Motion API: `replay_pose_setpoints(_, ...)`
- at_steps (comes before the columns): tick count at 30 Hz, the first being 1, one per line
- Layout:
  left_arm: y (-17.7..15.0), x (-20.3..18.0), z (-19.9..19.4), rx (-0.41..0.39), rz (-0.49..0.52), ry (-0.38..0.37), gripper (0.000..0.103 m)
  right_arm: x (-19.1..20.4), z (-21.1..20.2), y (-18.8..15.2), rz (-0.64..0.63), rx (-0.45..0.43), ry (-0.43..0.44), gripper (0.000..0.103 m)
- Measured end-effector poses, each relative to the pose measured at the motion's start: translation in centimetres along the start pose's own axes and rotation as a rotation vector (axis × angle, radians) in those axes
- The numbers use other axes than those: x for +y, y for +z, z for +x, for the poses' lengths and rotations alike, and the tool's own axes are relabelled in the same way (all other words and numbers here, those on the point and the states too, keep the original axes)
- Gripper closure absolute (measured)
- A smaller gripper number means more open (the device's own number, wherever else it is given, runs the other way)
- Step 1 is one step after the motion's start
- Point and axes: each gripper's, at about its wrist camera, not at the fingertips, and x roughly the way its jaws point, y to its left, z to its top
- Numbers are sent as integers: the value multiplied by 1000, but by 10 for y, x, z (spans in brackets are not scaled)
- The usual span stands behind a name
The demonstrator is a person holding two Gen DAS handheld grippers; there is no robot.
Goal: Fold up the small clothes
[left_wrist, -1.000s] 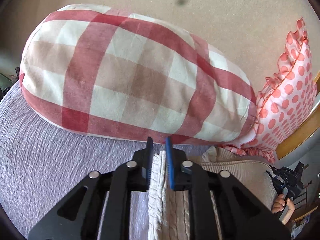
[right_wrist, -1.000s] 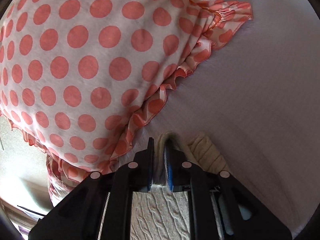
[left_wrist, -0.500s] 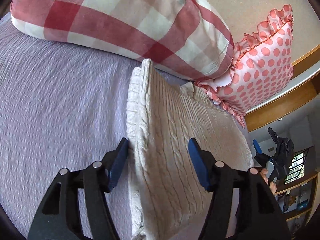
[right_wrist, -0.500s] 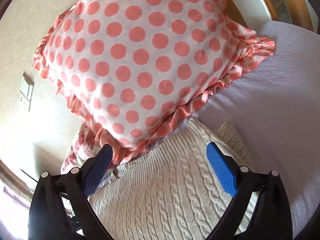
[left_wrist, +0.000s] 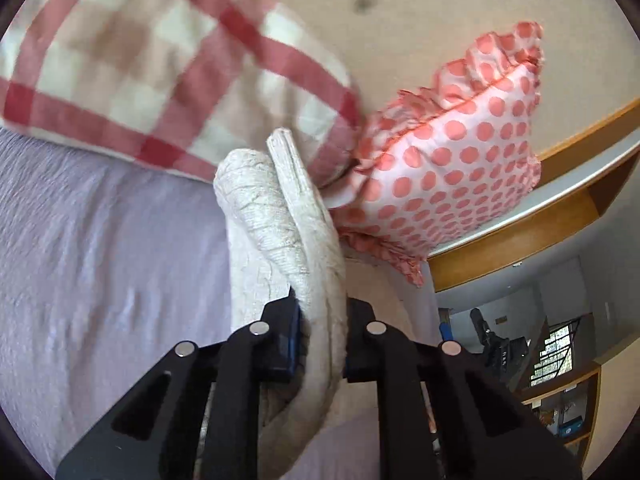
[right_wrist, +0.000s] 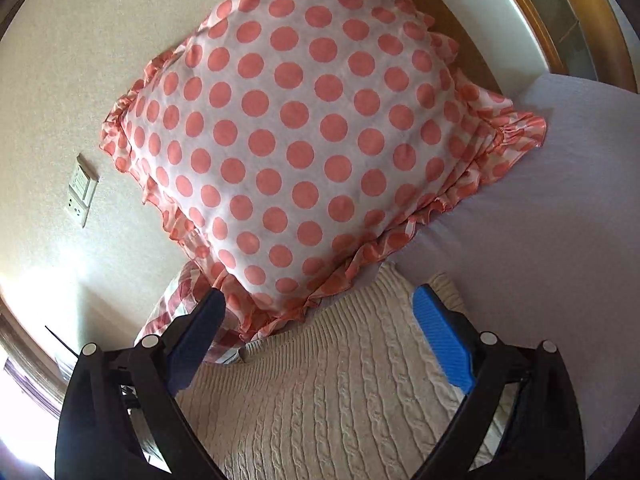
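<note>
A cream cable-knit sweater (left_wrist: 280, 216) lies on the lilac bedsheet (left_wrist: 100, 240). My left gripper (left_wrist: 322, 316) is shut on a thick folded edge of the sweater, which rises ahead of the jaws towards the pillows. In the right wrist view the sweater (right_wrist: 340, 392) lies flat below my right gripper (right_wrist: 320, 320), whose jaws stand wide apart and hold nothing. Its blue fingertips (right_wrist: 440, 336) hover just above the knit near the collar end.
A red-checked pillow (left_wrist: 160, 72) and a pink polka-dot frilled pillow (right_wrist: 304, 136) lean against the beige wall at the head of the bed. A wooden bed frame (left_wrist: 540, 216) runs on the right. A wall socket (right_wrist: 82, 190) sits left.
My left gripper opened half a second ago and has since shut again on the sweater's folded edge and lifted it. My right gripper let go and stays open, drawn back slightly.
</note>
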Motion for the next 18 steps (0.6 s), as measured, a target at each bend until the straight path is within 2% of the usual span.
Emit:
replay_pose_setpoints(2,-4,-57,32,21,56,-57,89,-4,-8,7,-3,-19,-6,6)
replay_pose_setpoints(5,-30,-127,112,93,82,-162,88,-18,-16,20,-6,-38,-29,6)
replay_pose_setpoints(6,-42,-142,143,131,85,-181,87,-26,-16,24,-8,-35,-49,6)
replay_pose_setpoints(8,-63,-164,205,256,64,-238,86,-45,-16,33,4,-15,-85,6)
replay_pose_setpoints(9,-69,-170,224,302,46,-265,86,-54,-16,36,10,1,-92,6)
replay_pose_setpoints(10,-71,-175,231,312,36,-299,87,-63,-16,39,23,18,-91,6)
replay_pose_setpoints(12,-68,-184,214,259,105,-313,81,-76,-15,45,46,70,-75,6)
replay_pose_setpoints(14,-67,-187,180,188,226,-246,52,-80,-10,47,38,149,-51,6)
replay_pose_setpoints(16,-72,-177,145,136,329,-162,50,-76,-3,43,-14,224,-89,9)
replay_pose_setpoints(18,-84,-164,120,119,416,-76,49,-75,6,35,-43,296,-109,10)
